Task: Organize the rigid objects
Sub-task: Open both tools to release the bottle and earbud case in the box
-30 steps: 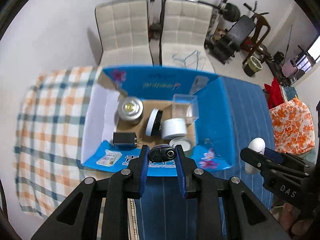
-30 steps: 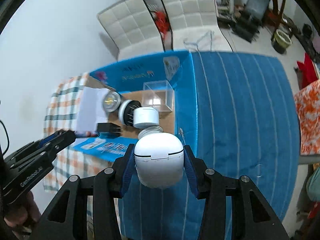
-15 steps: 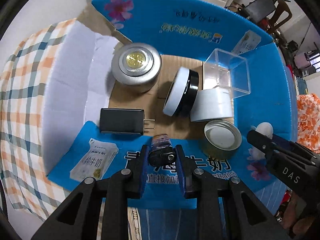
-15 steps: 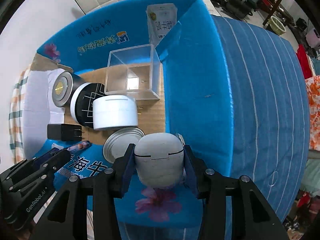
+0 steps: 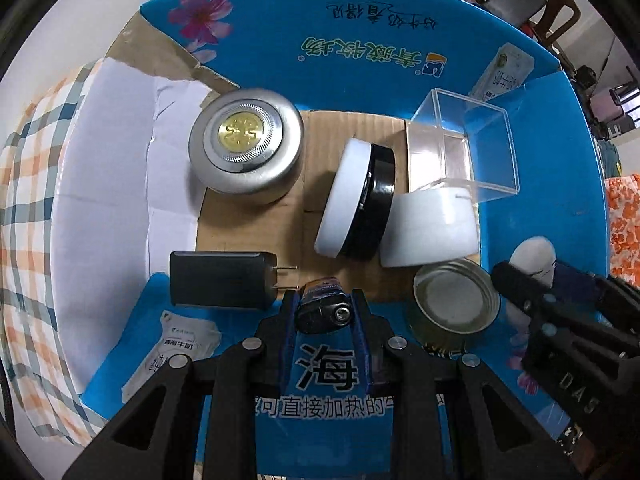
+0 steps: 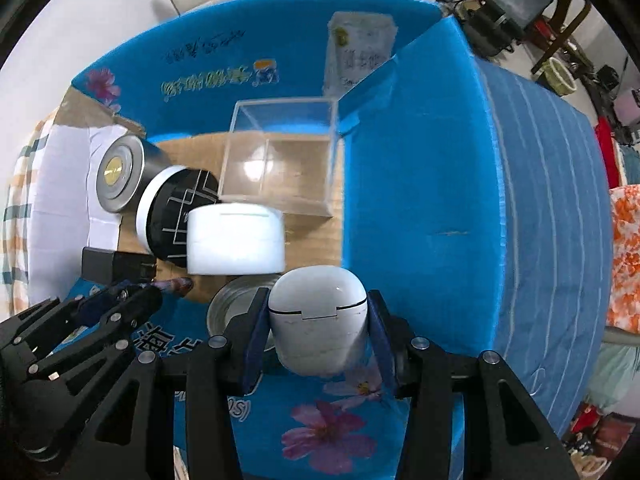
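The left gripper pinches a small dark battery, its long way pointing into the blue box. The right gripper squeezes a white case, hinge line sideways, over the box's near edge.

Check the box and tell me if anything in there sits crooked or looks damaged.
The black-and-white round tin is tipped on its edge, leaning against the white jar, not flat like the silver tin. The box has a torn flap at its far left corner, showing bare cardboard. Nothing looks spilled.
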`<state>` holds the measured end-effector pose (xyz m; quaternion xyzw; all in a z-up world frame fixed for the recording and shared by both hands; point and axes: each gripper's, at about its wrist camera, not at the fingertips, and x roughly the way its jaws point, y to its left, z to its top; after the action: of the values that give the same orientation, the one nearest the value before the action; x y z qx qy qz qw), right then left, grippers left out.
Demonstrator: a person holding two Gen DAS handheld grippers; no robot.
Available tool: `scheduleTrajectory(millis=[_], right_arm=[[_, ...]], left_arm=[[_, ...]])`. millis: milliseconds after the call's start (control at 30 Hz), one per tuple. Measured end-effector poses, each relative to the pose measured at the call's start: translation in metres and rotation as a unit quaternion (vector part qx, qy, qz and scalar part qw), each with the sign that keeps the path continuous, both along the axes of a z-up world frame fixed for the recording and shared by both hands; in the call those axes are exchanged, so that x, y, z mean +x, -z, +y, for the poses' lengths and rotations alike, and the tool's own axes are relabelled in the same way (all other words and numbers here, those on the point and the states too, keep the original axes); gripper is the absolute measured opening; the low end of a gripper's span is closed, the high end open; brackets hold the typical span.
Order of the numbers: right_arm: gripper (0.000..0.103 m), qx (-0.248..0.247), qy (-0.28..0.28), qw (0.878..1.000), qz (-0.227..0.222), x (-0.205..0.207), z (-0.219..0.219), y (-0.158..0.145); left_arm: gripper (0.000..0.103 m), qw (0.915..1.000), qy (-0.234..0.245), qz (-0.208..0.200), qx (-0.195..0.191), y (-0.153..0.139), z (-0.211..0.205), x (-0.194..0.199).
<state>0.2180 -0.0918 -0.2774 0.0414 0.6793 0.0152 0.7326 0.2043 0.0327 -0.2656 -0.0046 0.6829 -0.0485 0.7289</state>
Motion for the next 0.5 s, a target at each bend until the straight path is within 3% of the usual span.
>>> scheduleTrajectory(millis=[167,367,400,433,500], right_arm=[[0.050,0.009,0.009,1.000,0.010,0.001,0.005,0.007],[0.051,0.002,0.008,1.000,0.015,-0.002,0.009,0.009],[0.052,-0.001,0.008,1.000,0.014,-0.004,0.010,0.008],[0.057,-0.006,0.005,1.000,0.010,-0.006,0.012,0.007],[0.070,-0.025,0.008,1.000,-0.003,-0.009,0.011,-0.001]], left_arm=[[0.023,0.9999,0.000,-0.008,0.009,-0.009,0.004,0.006],[0.036,0.9997,0.002,-0.010,0.020,-0.020,0.010,0.004],[0.048,0.9997,0.001,-0.011,0.023,-0.022,0.011,0.002],[0.072,0.9993,-0.001,-0.016,0.035,-0.024,0.013,0.001],[0.083,0.9983,-0.009,-0.033,0.047,-0.032,0.017,-0.003]])
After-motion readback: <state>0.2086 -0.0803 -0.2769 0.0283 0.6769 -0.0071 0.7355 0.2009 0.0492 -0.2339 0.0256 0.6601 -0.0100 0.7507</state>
